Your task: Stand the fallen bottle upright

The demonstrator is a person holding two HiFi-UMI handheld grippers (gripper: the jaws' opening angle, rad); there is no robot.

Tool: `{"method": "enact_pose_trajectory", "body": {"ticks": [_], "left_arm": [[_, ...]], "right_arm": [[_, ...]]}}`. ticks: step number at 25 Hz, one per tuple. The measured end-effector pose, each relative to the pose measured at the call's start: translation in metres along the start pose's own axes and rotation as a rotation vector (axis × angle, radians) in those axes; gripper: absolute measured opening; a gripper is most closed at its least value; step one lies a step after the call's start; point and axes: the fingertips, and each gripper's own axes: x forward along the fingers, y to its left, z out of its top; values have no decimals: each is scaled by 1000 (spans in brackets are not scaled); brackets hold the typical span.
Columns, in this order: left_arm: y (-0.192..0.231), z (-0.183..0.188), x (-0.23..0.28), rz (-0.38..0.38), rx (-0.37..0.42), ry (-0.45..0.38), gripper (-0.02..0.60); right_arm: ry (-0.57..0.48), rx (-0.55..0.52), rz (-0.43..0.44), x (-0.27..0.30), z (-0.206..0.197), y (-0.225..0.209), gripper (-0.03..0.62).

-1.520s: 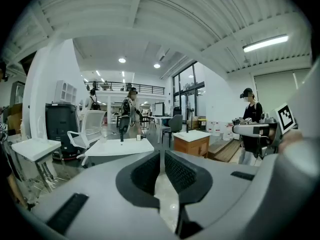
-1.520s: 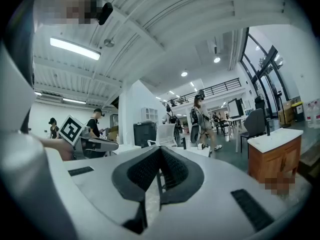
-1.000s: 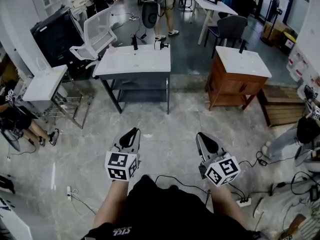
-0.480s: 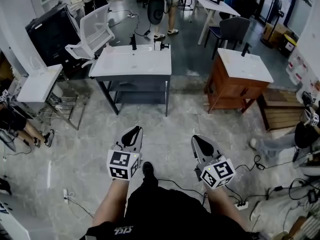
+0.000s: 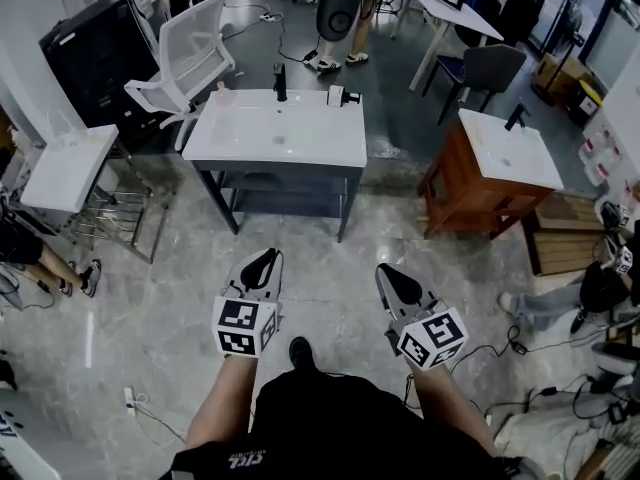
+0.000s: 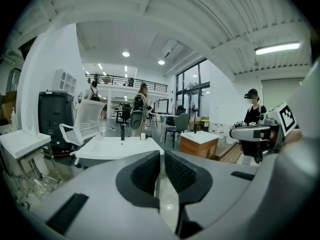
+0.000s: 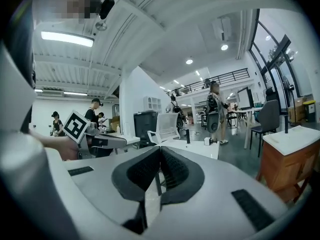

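Head view, left hand-held gripper (image 5: 262,262), right hand-held gripper (image 5: 386,274), both closed, empty, open floor (image 5: 322,258) before table (image 5: 280,157) edge.

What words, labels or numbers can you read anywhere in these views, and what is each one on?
No text here can be read.
White print on the black shirt: too small and blurred to read.
Left marker cube on the left gripper: black-and-white square pattern only, no words.
Right marker cube on the right gripper: black-and-white square pattern only, no words.
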Motion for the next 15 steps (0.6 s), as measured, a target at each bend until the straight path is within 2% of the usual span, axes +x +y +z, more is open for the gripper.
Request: {"method": "enact_pose_trajectory", "body": {"ticks": [6,10,15], "left_arm": [[58,5,27,1,-10,6,43],[85,8,33,-2,-9,7,43],[109,12,37,5,-8,0,43]], "right_arm": [[25,0,28,71,9,6,15],[47,-15,3,97,12,11,15],[62,-25,16,124,13,22,15]]}}
